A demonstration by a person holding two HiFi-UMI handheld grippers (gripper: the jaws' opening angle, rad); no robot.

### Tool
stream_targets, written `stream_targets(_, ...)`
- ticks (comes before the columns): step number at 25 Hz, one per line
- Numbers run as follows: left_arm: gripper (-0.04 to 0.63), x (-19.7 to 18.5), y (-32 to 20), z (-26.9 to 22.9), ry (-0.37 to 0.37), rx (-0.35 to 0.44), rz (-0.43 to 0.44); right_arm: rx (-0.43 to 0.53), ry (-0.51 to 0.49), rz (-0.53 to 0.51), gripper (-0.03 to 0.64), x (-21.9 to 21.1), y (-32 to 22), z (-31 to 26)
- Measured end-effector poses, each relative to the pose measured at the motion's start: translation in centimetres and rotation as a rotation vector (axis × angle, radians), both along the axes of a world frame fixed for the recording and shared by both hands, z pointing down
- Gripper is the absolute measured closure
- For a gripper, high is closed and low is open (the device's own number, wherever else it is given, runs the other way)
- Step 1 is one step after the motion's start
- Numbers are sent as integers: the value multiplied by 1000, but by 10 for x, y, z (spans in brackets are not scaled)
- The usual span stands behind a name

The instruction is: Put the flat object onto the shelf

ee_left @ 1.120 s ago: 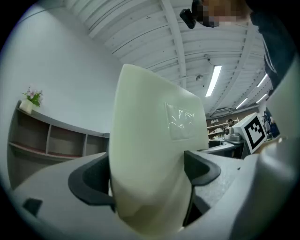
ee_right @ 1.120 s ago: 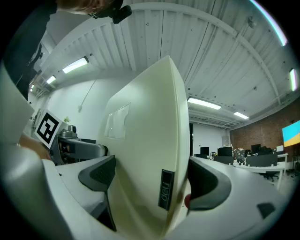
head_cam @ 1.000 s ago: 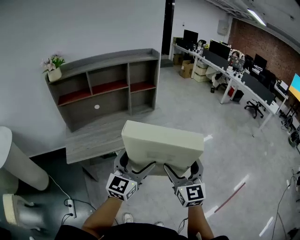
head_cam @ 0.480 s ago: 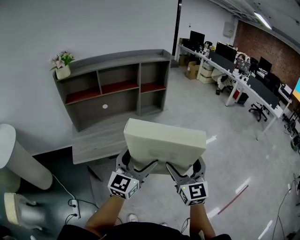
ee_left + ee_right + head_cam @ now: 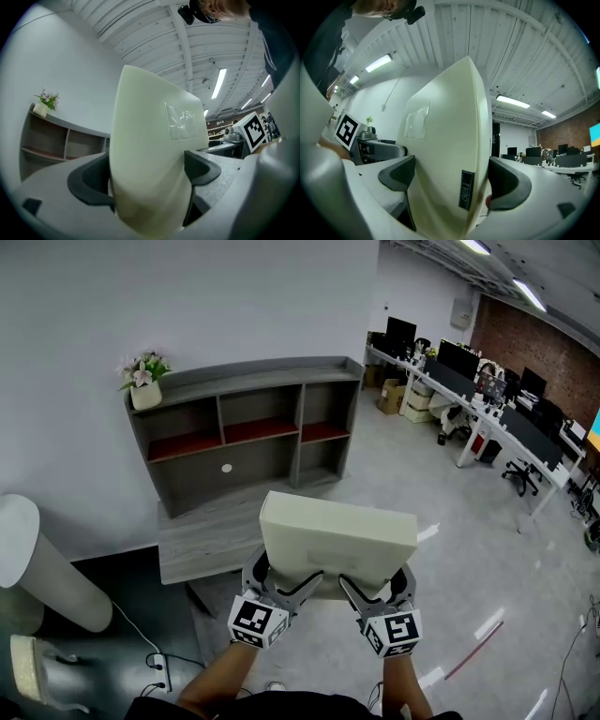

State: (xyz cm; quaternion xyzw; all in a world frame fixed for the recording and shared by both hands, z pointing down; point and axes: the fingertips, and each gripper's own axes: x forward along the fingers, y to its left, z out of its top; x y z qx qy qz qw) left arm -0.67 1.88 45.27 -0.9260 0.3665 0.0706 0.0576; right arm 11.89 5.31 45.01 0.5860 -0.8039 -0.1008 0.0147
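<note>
- While the grey shelf (image 5: 246, 427) stands well ahead against the white wall with its open compartments facing this way, the load hangs in the air, well apart from it. Judgement: carry phase, placing not yet begun.
- Flat object (image 5: 337, 535): cream slab with rounded edges, held roughly level in front of the body, above the floor. Broad face is up, probably so it can go flat onto a shelf board.
- Left gripper (image 5: 281, 579): jaws clamped on the slab's near edge, left part. The slab fills the gap between them.
- Right gripper (image 5: 378, 585): same pinch, right part of the near edge. Two grips set apart presumably stop the wide slab tipping.
- Small marks: clear sticker patch (image 5: 182, 119) on one face; dark label (image 5: 466, 190) on the edge beside the right jaw.
</note>
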Motion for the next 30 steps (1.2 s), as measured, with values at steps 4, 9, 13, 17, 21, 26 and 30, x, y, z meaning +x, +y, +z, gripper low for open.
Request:
stream_targets(4,118,-3,-4,-1,10,-4,-4,7,10,-2,146,-3,-5,-3)
stream_targets(9,118,-8,-19,-7,7,10,-24,24,9,-25,146,-7,-22,-7)
stream_targets(13,118,-4,-34,-3,13,3,-48,23,18,-48,146,-3,-39,-5)
stream_targets(17,117,4,-53,2,7,-17,-90,10,20,-95,146,7,-64,-2)
stream_targets(21,117,9,-73,2,-9,-19,-130,7,4,-139,146,13,-89,0)
stream_targets(26,118,12,-97,2,-15,-17,-185,10,4,-200,146,17,-121,0)
stream_targets(30,118,19,-112,9,-13,-47,-219,-9,10,-239,146,24,-140,6)
